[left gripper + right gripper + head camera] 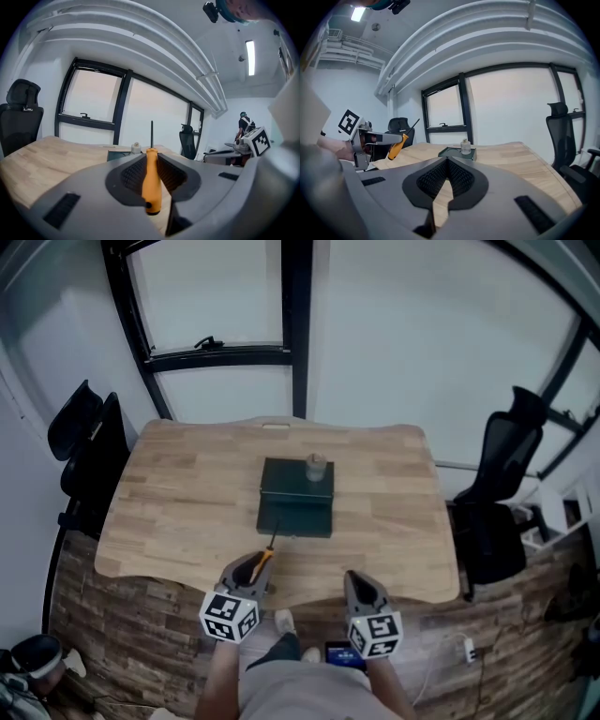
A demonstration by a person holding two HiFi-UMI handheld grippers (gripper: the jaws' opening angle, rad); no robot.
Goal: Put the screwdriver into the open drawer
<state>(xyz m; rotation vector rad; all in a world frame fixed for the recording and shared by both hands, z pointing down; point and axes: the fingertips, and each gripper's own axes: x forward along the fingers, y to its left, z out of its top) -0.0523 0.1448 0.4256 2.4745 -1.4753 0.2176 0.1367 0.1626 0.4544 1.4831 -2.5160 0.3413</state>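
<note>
An orange-handled screwdriver [264, 561] is clamped in my left gripper [254, 565] above the near edge of the wooden table [178, 493], its dark shaft pointing toward the dark green drawer box [296, 486]. The box's drawer [295, 519] is pulled out toward me. In the left gripper view the handle [151, 180] stands upright between the shut jaws of the left gripper [151, 158]. My right gripper [357, 580] hovers near the table's front edge, shut and empty [448, 162]. From the right gripper view the screwdriver [396, 146] shows at left.
A small jar [316, 466] stands on top of the drawer box. Black office chairs sit left [87, 442] and right [502, 479] of the table. Black window frames [298, 324] rise behind. A person [244, 127] stands far off in the left gripper view.
</note>
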